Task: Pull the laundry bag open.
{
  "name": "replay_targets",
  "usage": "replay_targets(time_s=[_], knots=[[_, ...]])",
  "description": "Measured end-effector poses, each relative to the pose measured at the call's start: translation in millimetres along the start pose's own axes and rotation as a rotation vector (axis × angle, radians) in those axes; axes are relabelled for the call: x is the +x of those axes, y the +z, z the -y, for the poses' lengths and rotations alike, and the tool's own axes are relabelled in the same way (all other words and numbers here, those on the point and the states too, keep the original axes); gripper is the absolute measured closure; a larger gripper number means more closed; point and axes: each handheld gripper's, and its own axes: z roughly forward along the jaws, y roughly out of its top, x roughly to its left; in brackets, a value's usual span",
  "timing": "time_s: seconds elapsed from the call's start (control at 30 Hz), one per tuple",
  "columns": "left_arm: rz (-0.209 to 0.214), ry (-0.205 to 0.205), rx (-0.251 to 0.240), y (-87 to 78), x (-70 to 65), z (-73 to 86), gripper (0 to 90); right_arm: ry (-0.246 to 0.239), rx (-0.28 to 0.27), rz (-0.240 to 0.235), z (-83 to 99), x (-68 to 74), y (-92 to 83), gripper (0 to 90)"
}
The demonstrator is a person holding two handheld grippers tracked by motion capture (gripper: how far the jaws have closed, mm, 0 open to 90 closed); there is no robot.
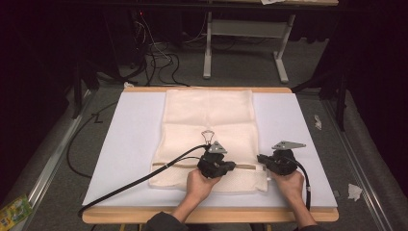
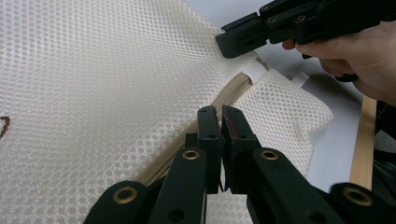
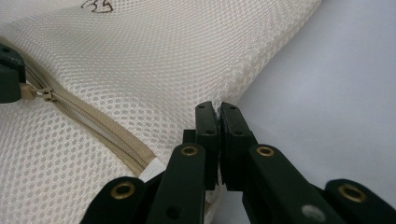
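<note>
A cream mesh bag (image 1: 207,120) lies flat on a white sheet, with a tan zipper (image 1: 178,164) running across its near part. My left gripper (image 1: 233,166) sits on the zipper line, jaws shut; in the left gripper view the left gripper (image 2: 220,114) covers the zipper (image 2: 231,93). In the right gripper view the left gripper (image 3: 9,77) holds the zipper pull (image 3: 42,94). My right gripper (image 1: 260,158) is shut on the bag's right edge by the zipper's end. A sliver of mesh shows between the tips of the right gripper (image 3: 217,109).
The white sheet (image 1: 130,144) covers a wooden table (image 1: 207,215). A small printed mark (image 1: 208,136) sits mid-bag. Beyond the table stand a white frame (image 1: 240,43) and floor cables (image 1: 159,62). Paper scraps (image 1: 354,191) lie on the floor at right.
</note>
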Motion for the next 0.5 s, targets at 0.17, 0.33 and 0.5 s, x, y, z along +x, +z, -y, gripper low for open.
replay_targets(time_s=[0.17, 0.33, 0.5], knots=[[-0.003, -0.002, -0.006, -2.8, 1.5, 1.3, 87.1, 0.008, 0.004, 0.001, 0.6, 0.0, 0.9, 88.7], [-0.004, -0.017, -0.01, -7.4, 6.1, 4.8, 87.1, 0.011, 0.011, 0.004, 0.5, -0.1, 0.9, 88.7], [0.006, -0.04, -0.023, -10.8, 9.0, 5.1, 87.1, 0.01, 0.01, 0.002, 0.1, 0.9, 1.9, 88.7]])
